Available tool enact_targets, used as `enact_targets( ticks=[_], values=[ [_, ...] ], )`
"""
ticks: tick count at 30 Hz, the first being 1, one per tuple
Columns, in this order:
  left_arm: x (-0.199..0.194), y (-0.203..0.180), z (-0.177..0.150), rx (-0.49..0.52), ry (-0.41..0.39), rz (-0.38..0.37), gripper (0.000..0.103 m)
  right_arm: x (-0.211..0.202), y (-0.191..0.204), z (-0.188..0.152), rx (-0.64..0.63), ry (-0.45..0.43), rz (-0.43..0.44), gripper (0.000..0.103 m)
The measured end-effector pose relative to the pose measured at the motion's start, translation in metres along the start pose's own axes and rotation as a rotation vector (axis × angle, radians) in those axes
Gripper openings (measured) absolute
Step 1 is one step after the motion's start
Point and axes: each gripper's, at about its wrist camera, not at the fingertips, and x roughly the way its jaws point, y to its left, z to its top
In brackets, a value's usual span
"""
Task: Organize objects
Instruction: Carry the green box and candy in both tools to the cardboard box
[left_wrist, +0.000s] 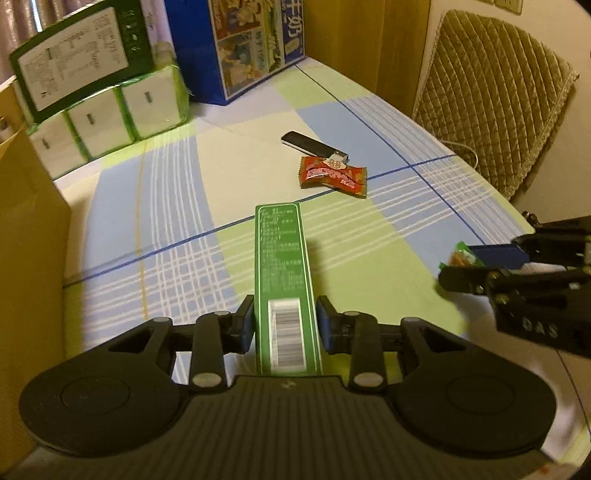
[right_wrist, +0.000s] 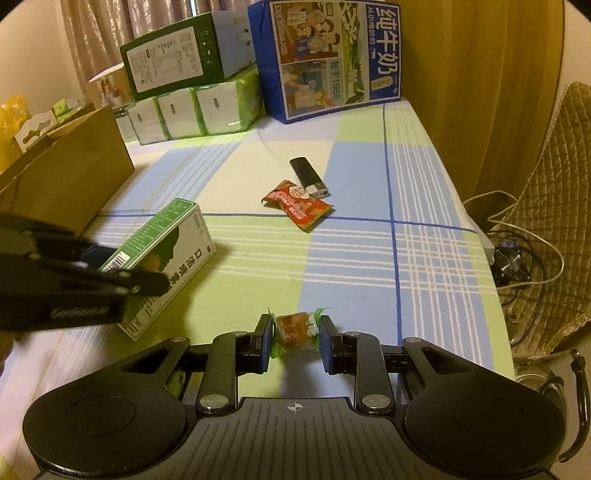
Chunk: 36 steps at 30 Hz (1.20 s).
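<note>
My left gripper (left_wrist: 285, 325) is shut on a long green box (left_wrist: 283, 273), held on edge with its barcode facing up. From the right wrist view the same green box (right_wrist: 166, 254) hangs just above the checked tablecloth at the left, with the left gripper (right_wrist: 122, 280) clamped on it. My right gripper (right_wrist: 295, 341) is shut on a small green-wrapped candy (right_wrist: 293, 328); the candy (left_wrist: 461, 256) and right gripper (left_wrist: 476, 266) also show at the right edge of the left wrist view. A red snack packet (left_wrist: 332, 175) (right_wrist: 299, 203) and a black lighter (left_wrist: 312, 146) (right_wrist: 308, 177) lie on the cloth.
A brown cardboard box (left_wrist: 26, 229) (right_wrist: 62, 173) stands at the left. Tissue packs (right_wrist: 195, 110) with a green carton (right_wrist: 173, 61) on top and a blue milk carton (right_wrist: 328, 55) line the back. A quilted chair (left_wrist: 495, 85) and cables (right_wrist: 517, 251) are to the right of the table.
</note>
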Motion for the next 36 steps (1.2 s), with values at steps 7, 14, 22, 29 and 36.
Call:
enact_targets(
  ticks=[7, 14, 22, 29, 36],
  values=[
    [0.015, -0.001, 0.011, 0.053, 0.08, -0.009, 0.026, 0.007, 0.0, -0.001, -0.004, 0.024, -0.01, 0.023],
    [-0.002, 0.001, 0.008, 0.031, 0.055, -0.007, 0.025, -0.002, 0.0, 0.001, 0.02, 0.017, -0.013, 0.023],
    [-0.035, -0.001, -0.003, -0.004, 0.041, -0.039, 0.025, -0.029, 0.017, 0.008, 0.003, -0.009, -0.004, 0.023],
    [-0.065, 0.004, -0.017, -0.037, 0.037, -0.06, 0.025, -0.056, 0.033, 0.011, 0.015, -0.028, -0.006, 0.023],
    [-0.108, 0.013, -0.021, -0.076, -0.015, -0.07, 0.025, -0.088, 0.053, 0.016, 0.017, -0.056, -0.003, 0.023]
  ],
)
